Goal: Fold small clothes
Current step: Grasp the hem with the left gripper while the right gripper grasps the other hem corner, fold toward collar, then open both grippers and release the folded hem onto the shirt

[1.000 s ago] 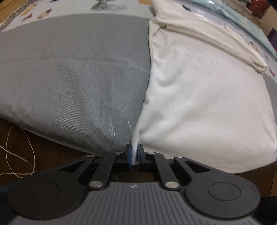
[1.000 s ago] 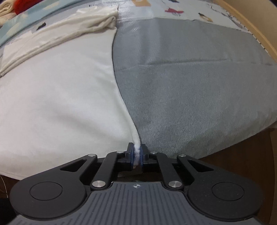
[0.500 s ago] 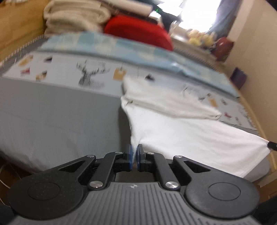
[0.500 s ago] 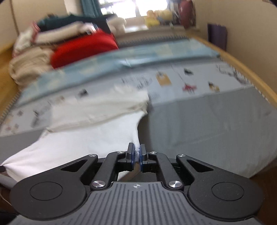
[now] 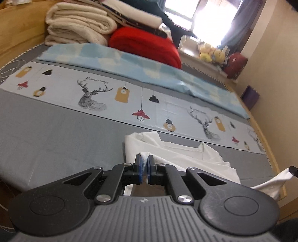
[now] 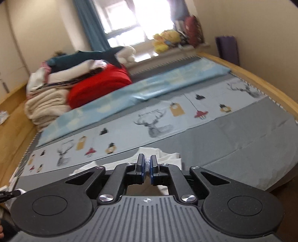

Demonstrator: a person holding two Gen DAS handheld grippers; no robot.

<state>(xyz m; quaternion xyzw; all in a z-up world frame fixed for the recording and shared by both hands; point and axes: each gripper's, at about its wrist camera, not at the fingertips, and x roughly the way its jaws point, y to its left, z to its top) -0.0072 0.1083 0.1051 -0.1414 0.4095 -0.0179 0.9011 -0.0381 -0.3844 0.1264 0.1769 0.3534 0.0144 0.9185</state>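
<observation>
You've lifted the white cotton garment (image 5: 178, 154) off the grey bed (image 5: 55, 134); both tools, left tool (image 5: 144, 163) and right tool (image 6: 147, 165), clamped on its edge; fold over next.

A grey sheet (image 5: 55, 134) covers the bed, and a pale strip printed with deer and lamps (image 5: 119, 96) runs across it, with a light blue blanket (image 5: 130, 65) lying beyond. Behind that, a red blanket (image 5: 147, 46) sits beside a stack of cream blankets (image 5: 78, 28). Yellow soft toys (image 6: 165, 40) rest on the sill under the bright window (image 6: 141, 16).
</observation>
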